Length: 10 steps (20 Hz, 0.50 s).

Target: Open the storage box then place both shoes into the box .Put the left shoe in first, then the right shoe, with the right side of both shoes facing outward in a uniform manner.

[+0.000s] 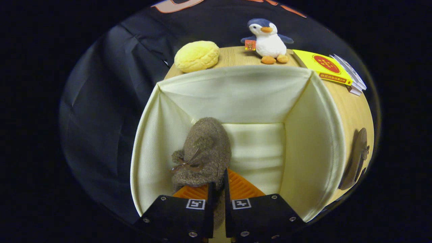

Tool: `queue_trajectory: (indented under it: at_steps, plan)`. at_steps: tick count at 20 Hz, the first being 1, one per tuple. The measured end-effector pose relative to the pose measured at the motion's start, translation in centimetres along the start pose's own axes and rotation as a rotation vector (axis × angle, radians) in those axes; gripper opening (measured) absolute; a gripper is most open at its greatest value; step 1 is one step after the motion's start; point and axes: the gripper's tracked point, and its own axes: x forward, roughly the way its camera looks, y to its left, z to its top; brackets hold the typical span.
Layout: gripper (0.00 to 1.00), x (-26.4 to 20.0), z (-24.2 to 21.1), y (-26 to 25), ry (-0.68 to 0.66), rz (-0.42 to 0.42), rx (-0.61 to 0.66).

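A cream fabric storage box (314, 141) stands open on the wooden table, and I look down into it. My gripper (216, 189) is over the box, shut on the heel rim of a brown fuzzy shoe (202, 152) with a small bow. The shoe hangs toe-down inside the box, close to its left wall. The second brown shoe (356, 162) lies on the table just outside the box's right wall, partly hidden by that wall.
On the table beyond the box sit a yellow bun-shaped plush (197, 55), a penguin plush (268, 40) and a yellow booklet (324, 65) on a stack of papers. The bare wooden table (351, 104) runs along the box's right side.
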Motion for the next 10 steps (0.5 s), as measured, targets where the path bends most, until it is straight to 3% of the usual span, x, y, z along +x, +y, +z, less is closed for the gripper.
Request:
queue_trajectory:
  at_steps: [6, 10]
  plan:
    - [0.46, -1.8, -0.5, 0.3, 0.010, 0.079, 0.011]
    - [0.69, -7.2, 0.4, 2.1, -0.068, 0.253, 0.030]
